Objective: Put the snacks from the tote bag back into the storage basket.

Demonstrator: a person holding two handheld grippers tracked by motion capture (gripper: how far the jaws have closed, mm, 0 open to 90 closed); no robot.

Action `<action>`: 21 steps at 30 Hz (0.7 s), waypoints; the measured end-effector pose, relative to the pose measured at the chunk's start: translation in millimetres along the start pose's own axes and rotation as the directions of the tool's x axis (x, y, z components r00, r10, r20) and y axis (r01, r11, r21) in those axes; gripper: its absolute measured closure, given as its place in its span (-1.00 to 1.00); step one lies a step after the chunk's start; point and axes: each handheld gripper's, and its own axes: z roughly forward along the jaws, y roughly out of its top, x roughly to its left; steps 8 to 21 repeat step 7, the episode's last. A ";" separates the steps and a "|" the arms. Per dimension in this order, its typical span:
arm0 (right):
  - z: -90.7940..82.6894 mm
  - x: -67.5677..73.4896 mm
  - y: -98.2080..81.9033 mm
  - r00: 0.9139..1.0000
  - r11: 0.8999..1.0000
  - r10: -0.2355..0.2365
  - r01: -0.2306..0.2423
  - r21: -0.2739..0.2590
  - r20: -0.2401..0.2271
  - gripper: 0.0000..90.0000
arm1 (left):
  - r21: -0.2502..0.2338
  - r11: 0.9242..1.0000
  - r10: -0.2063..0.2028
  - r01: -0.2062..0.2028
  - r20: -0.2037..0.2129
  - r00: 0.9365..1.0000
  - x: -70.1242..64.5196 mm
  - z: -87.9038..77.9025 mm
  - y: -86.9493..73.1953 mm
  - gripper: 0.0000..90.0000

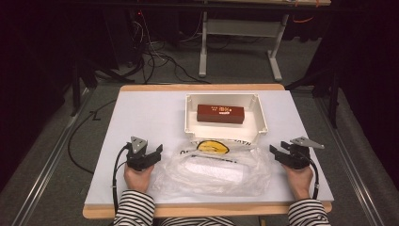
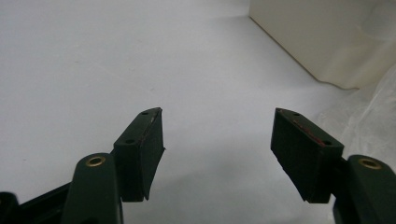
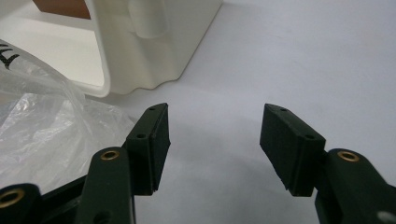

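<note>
the clear plastic bag (image 1: 214, 172) lies crumpled on the near middle of the white table (image 1: 141, 117), with a white block inside it and a yellow and black print at its far edge. the left gripper (image 1: 155, 153) sits just beside the bag's left edge, the right gripper (image 1: 277, 153) just beside its right edge. both have their fingers (image 2: 140, 154) spread wide with nothing between them; in the left gripper view and the right gripper view only bare table shows in the gap.

likely trouble: the film is thin, slack and slippery, so a pinch may catch one layer only, and the bag could slide or tear, or the block could drop out if it is lifted by one side. its far edge lies against the white box (image 1: 225, 120), so a tug might drag the box too.

the white box stands open at the far middle of the table and holds a brown carton (image 1: 220, 114) lying flat across its floor
</note>
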 end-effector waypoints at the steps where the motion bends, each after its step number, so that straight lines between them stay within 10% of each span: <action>1: 0.1 0.0 0.0 1.000 1.000 -0.003 0.003 -0.001 0.000 -0.05 | -0.004 1.000 -0.009 0.009 0.005 1.000 1.1 -0.2 -0.3 -0.23; 21: -0.9 -1.1 -0.6 1.000 1.000 0.012 -0.012 -0.010 -0.004 -0.06 | 0.001 1.000 -0.007 0.007 0.013 1.000 1.3 -0.3 -0.4 -0.23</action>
